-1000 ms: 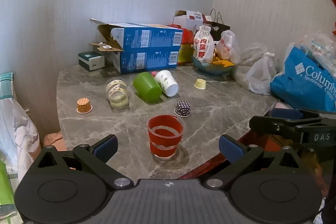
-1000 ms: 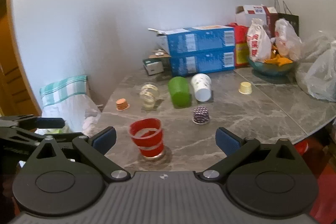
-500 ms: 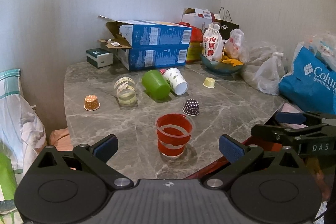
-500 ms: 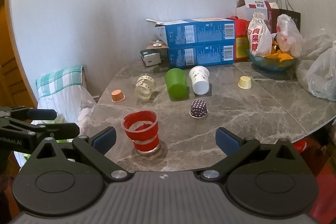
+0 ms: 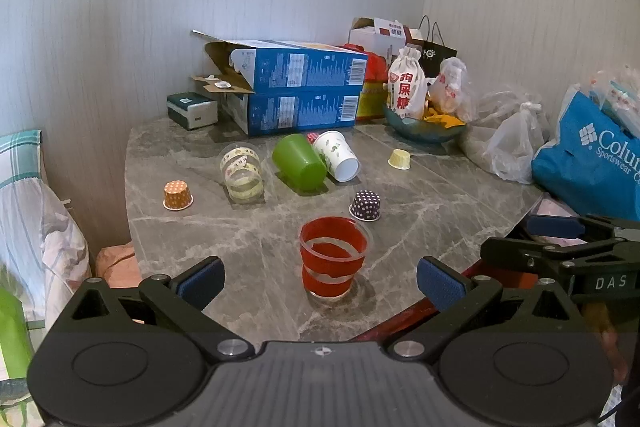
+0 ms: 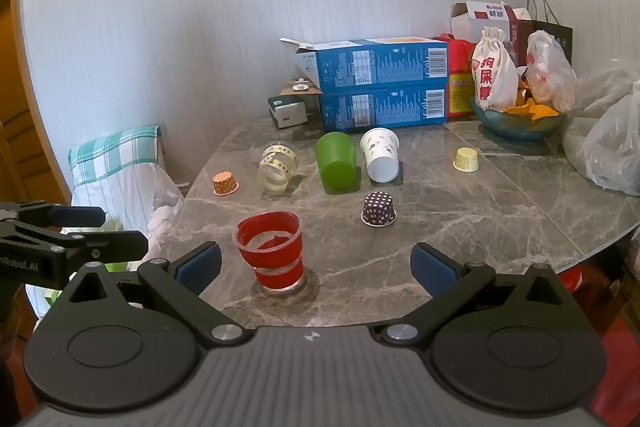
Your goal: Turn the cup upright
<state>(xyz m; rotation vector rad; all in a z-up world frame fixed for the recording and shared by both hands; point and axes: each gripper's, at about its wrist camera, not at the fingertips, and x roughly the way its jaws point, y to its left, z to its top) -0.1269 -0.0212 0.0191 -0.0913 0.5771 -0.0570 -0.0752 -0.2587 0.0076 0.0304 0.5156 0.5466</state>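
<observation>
A red and clear plastic cup (image 5: 333, 257) (image 6: 272, 251) stands upright near the front edge of the grey marble table (image 5: 420, 195). Behind it three cups lie on their sides: a clear cup with yellow bands (image 5: 241, 173) (image 6: 278, 167), a green cup (image 5: 299, 163) (image 6: 335, 161) and a white paper cup (image 5: 336, 155) (image 6: 381, 155). My left gripper (image 5: 320, 277) is open and empty, just in front of the red cup. My right gripper (image 6: 316, 267) is open and empty, a little right of the red cup.
Small paper cupcake cases stand upside down: orange (image 5: 177, 195), dark dotted (image 5: 365, 205), yellow (image 5: 399, 159). Two stacked blue boxes (image 5: 296, 95), a bowl with snack bags (image 5: 424, 123) and plastic bags (image 5: 516, 143) line the back and right. A blue Columbia bag (image 5: 588, 163) sits at the right edge.
Both grippers have drawn back and risen a little, so the table and cups sit lower and smaller in view. The cups have not moved. Both jaws stay open.
</observation>
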